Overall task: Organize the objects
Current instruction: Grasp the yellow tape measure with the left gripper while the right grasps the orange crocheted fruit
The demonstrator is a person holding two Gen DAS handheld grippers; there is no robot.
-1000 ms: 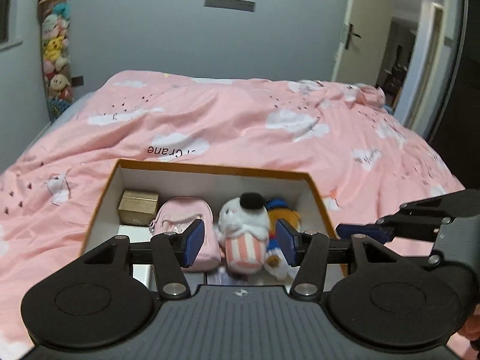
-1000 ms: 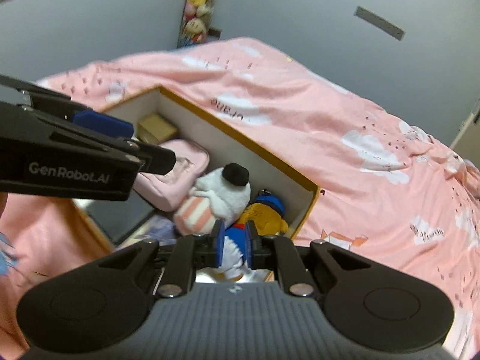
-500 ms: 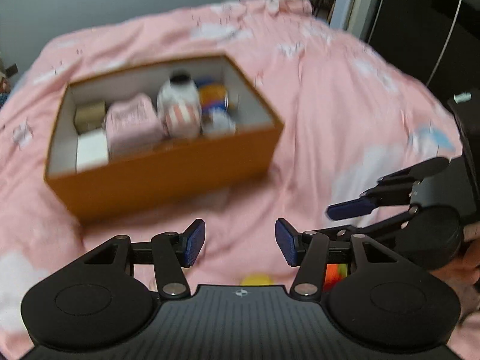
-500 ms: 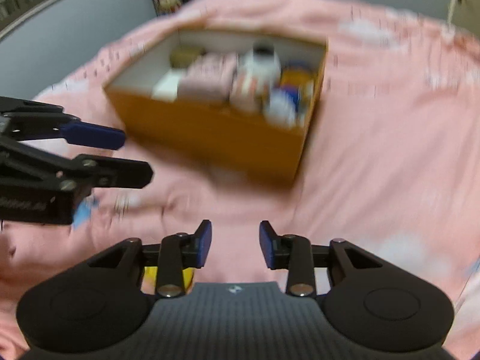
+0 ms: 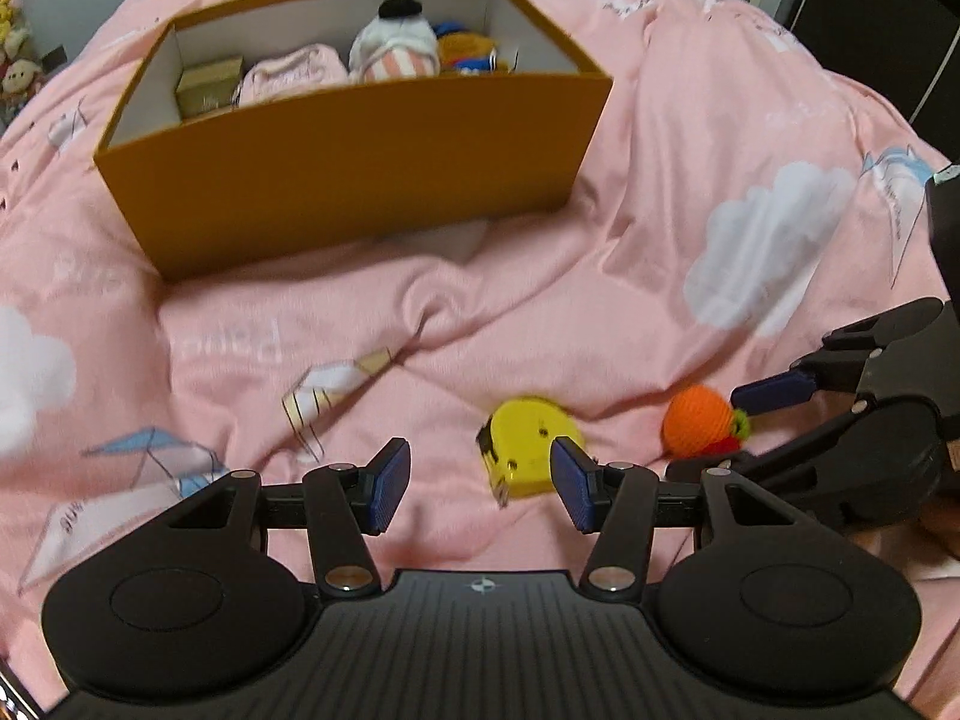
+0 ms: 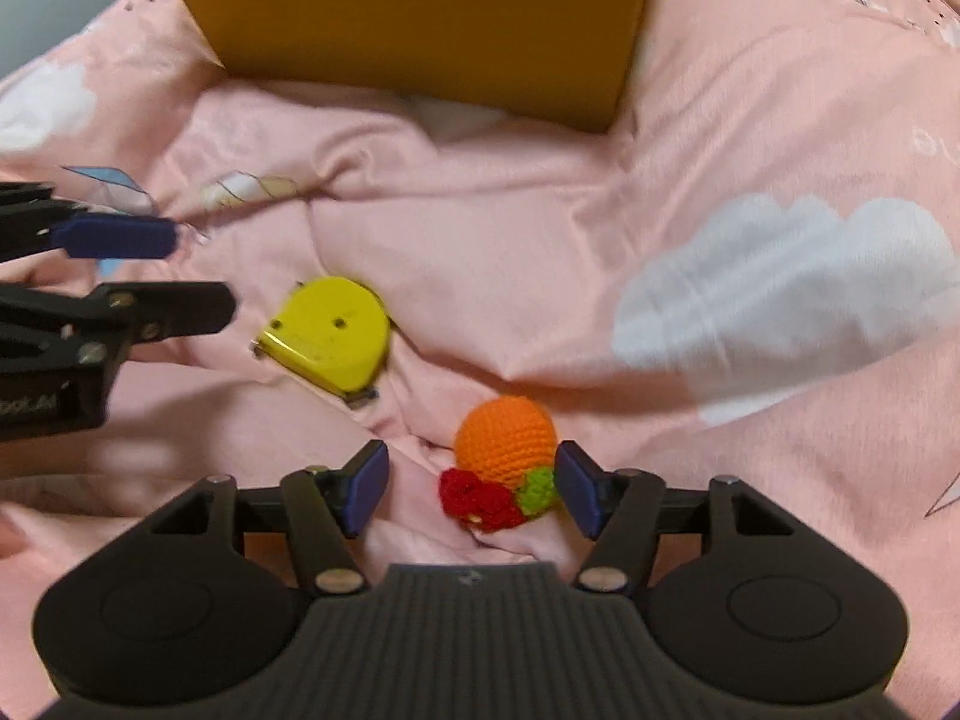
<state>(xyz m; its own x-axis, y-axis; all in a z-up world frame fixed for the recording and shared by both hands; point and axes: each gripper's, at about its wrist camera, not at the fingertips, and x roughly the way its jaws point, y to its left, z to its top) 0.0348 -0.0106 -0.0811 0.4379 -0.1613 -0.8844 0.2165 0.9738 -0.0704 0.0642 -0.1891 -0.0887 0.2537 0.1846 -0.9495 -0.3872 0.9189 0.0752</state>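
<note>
Two loose things are lying on the pink bed cover [image 5: 690, 138] in my left wrist view: a yellow tape measure [image 5: 528, 447] and an orange crochet ball [image 5: 699, 423]. My left tongs [image 5: 480, 483] are hanging apart over the tape measure, gripping nothing. Behind, the orange box [image 5: 354, 180] is holding plush toys [image 5: 396, 48]. In my right wrist view, my right tongs [image 6: 471, 489] have just been opening and are standing apart around the crochet ball [image 6: 504, 441], pads not pressing it.
</note>
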